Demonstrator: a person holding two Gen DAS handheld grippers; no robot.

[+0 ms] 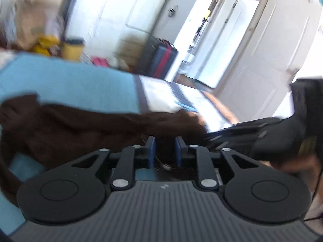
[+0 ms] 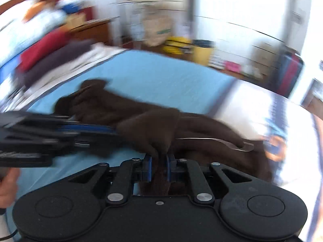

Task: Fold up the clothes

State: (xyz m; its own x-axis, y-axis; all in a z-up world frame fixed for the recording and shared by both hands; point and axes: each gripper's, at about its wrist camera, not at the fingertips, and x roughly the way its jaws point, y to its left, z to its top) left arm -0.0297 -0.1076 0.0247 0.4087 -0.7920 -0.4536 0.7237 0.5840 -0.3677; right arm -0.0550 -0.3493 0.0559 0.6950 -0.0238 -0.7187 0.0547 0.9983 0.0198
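Writing: none legible (blur). Right gripper (image 2: 159, 157) pinches brown garment (image 2: 125, 109); left gripper (image 1: 165, 141) narrow, grip unclear.

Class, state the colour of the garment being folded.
Dark brown garment, clearest in the right wrist view.

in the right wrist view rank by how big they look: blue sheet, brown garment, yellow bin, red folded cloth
1. blue sheet
2. brown garment, though it lies nearer the camera
3. red folded cloth
4. yellow bin

The last two look close in size, and blur makes that order unsure.
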